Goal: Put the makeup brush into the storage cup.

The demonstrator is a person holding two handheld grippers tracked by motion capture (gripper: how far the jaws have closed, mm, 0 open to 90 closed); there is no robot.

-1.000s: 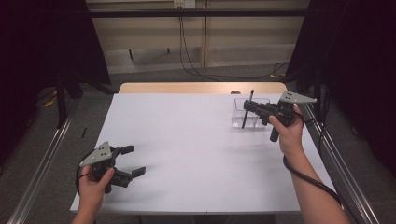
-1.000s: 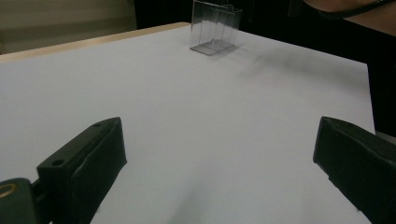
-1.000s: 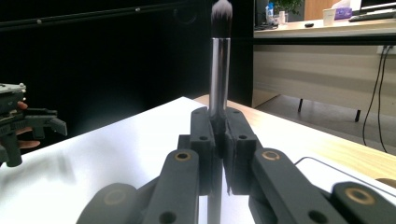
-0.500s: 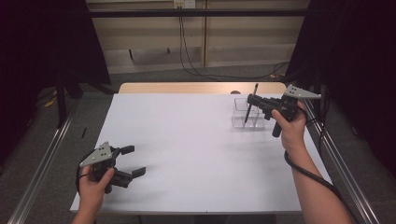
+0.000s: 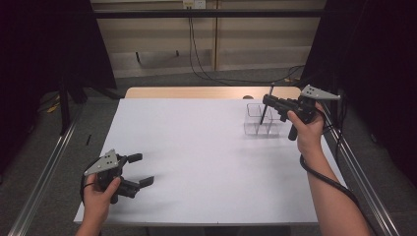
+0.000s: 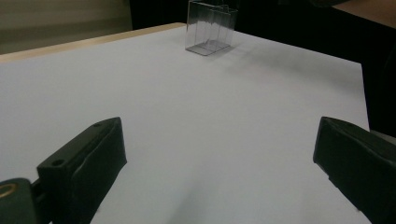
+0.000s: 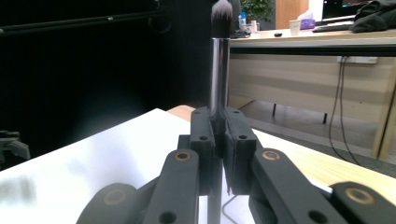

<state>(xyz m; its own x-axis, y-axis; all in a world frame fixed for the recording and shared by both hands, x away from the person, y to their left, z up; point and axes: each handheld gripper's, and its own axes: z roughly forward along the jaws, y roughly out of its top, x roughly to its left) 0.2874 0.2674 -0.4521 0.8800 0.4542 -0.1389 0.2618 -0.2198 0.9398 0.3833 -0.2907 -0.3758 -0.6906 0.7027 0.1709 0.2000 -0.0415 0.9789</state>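
Your right gripper [image 5: 268, 102] has its jaws clamped tight on a makeup brush [image 7: 218, 70], pinching the shiny dark handle low down, so the brush stands upright with its dark bristle tuft on top. From above, the brush [image 5: 266, 109] hangs tilted over the clear plastic organizer [image 5: 260, 120] at the far right of the white table [image 5: 206, 147], its lower end at or inside the box. Your left gripper [image 5: 140, 169] rests near the table's front left corner, jaws spread wide with nothing between them.
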